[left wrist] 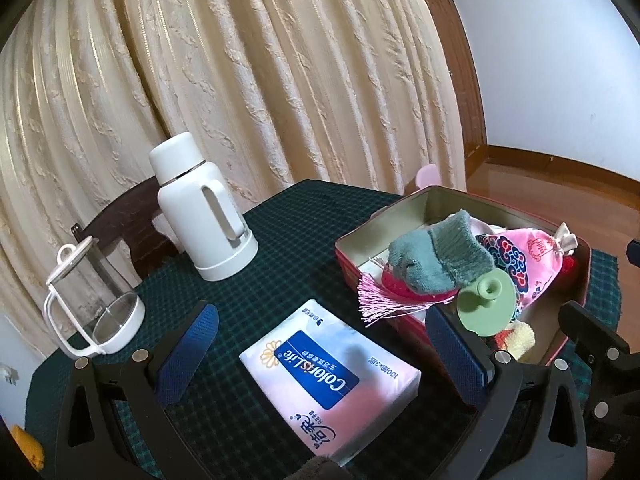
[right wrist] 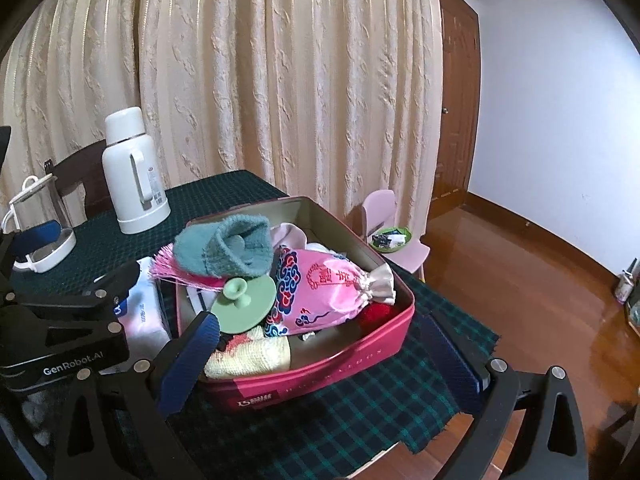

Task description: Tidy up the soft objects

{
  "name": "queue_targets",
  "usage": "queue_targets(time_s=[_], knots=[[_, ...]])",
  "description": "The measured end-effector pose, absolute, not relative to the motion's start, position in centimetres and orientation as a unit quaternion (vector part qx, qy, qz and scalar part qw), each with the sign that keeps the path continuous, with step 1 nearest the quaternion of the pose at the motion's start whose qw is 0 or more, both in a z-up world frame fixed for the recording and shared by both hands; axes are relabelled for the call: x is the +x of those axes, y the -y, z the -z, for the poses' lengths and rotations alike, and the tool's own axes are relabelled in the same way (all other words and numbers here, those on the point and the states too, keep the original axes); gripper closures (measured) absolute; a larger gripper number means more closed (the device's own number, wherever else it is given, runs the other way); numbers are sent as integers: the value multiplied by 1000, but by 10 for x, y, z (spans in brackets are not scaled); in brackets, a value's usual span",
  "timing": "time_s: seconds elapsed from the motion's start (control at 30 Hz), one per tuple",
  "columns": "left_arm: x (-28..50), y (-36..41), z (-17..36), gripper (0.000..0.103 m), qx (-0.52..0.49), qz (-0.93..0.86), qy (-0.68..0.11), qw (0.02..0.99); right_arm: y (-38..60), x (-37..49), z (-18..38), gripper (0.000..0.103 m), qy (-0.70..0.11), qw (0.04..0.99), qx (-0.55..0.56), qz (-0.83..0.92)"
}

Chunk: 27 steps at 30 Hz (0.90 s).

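A red tin box (right wrist: 320,376) (left wrist: 348,264) on the green checked tablecloth holds a teal sock (right wrist: 228,248) (left wrist: 436,260), a pink embroidered pouch (right wrist: 324,292) (left wrist: 524,264), a green silicone lid (right wrist: 244,300) (left wrist: 484,304), a pink tassel (left wrist: 376,300) and a yellow knit piece (right wrist: 252,354). A tissue pack (left wrist: 328,376) lies left of the box. My left gripper (left wrist: 320,356) is open, its fingers on either side of the tissue pack. My right gripper (right wrist: 324,360) is open, its fingers on either side of the box's near end.
A white thermos (left wrist: 204,208) (right wrist: 134,176) and a glass pitcher (left wrist: 92,304) (right wrist: 36,232) stand at the table's back left. A dark chair back (left wrist: 124,224) is behind them. A pink child's chair (right wrist: 392,232) stands by the curtain. Wooden floor lies right of the table.
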<state>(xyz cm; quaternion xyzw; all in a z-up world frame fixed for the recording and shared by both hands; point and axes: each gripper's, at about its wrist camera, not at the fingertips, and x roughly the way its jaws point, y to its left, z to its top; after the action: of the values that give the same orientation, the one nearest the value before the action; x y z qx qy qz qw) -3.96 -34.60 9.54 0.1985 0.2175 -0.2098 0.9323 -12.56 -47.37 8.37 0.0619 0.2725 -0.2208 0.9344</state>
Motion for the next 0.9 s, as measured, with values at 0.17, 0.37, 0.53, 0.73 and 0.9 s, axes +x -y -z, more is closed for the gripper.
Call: queue_targets(time_s=[0.17,0.37,0.53,0.73,0.9], knots=[[-38,347,-94,0,203,208,-216,932,476,-126,-84,0,-272,935,63,221],[-38,351,-94,0,209,213,-216,930,479,-127,-84,0,-269,935,66,221],[-36,354,-92,0,213,214,-220,928,481,-126,-84,0,-270,935,69,220],[-35,357,-91,0,216,214,-218,927,483,-126,-85,0,-267,936,67,218],[-35,362,-92,0,219,218,-219,926,484,-125,-84,0,-267,936,70,218]])
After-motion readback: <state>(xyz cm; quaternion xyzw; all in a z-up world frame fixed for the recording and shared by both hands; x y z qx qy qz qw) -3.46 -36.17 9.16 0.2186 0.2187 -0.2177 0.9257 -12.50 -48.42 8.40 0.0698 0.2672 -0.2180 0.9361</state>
